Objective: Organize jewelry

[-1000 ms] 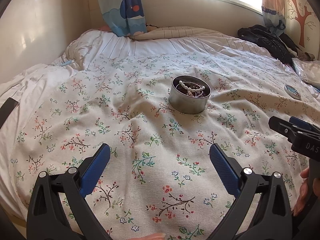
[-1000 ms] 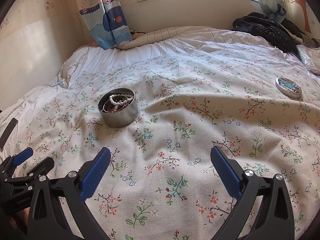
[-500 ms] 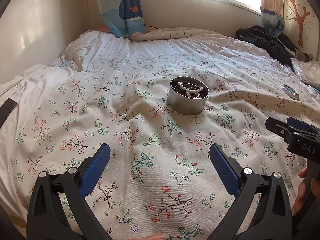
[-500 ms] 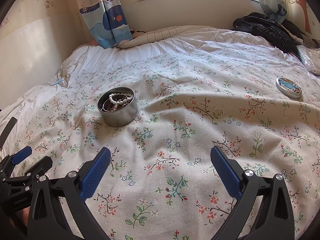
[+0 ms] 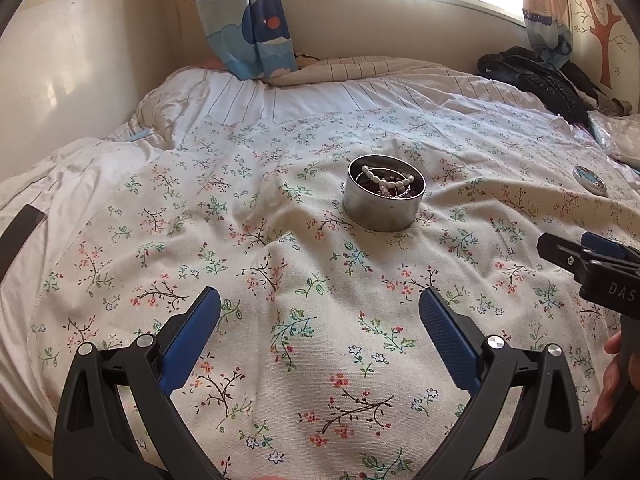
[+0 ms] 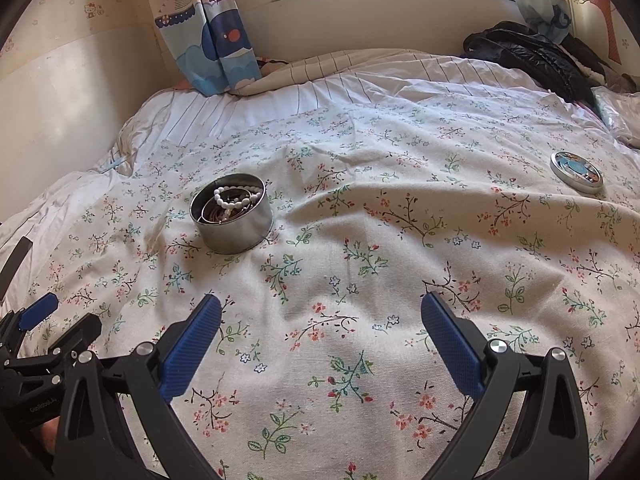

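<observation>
A round open metal tin [image 5: 384, 208] stands on the flowered bedspread [image 5: 280, 280]. Inside it lies a white bead bracelet [image 5: 386, 178] over darker jewelry. The tin also shows in the right wrist view [image 6: 232, 228], with the bracelet [image 6: 236, 200] inside. Its round lid [image 6: 576, 172] lies flat far to the right, and shows in the left wrist view [image 5: 589, 180]. My left gripper [image 5: 320, 328] is open and empty, well short of the tin. My right gripper [image 6: 320, 332] is open and empty, to the right of the tin and near the bed's front.
A black jacket [image 6: 532, 60] lies at the bed's far right corner. A striped pillow [image 5: 360, 68] and a curtain [image 5: 248, 20] are at the back. A wall [image 5: 60, 80] runs along the left. A clear plastic bag [image 6: 616, 112] lies at the right edge.
Both grippers have shifted slightly, so the tin sits a little higher and further left in each view. Nothing on the bed has moved.
</observation>
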`<state>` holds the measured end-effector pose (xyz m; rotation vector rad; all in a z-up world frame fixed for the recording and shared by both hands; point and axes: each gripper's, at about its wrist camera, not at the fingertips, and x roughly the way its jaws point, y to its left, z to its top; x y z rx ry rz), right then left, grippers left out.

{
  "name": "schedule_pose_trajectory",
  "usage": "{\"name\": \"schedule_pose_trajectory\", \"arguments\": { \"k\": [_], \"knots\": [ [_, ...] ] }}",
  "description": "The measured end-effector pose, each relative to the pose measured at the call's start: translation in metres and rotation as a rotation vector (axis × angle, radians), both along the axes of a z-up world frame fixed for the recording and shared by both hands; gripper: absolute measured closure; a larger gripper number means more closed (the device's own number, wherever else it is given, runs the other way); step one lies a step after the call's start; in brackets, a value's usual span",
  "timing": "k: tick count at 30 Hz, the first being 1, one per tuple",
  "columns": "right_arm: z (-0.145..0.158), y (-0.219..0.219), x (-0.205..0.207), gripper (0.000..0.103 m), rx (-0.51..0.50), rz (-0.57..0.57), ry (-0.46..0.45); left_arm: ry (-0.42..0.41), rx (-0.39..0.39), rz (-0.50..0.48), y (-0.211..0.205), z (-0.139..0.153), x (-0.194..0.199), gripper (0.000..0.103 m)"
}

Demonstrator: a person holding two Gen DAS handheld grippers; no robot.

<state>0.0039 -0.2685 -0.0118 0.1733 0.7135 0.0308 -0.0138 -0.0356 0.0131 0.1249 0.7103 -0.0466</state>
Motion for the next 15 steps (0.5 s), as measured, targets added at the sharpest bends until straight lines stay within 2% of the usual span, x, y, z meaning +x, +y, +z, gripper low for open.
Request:
{"name": "schedule_pose_trajectory", "arguments": {
  "k": [4,10,15],
  "knots": [
    [0.001,0.000,0.000,0.007,-0.002,-0.002,0.001,-0.007,-0.008,0.005,0.003,0.002,-0.001,0.007],
    [0.002,0.000,0.001,0.007,-0.006,-0.007,0.003,0.100,-0.040,0.018,0.010,-0.009,0.014,0.007],
    [0.002,0.000,0.001,0.007,-0.007,-0.015,0.006,0.097,-0.030,0.026,0.009,-0.011,0.012,0.007]
  ]
}}
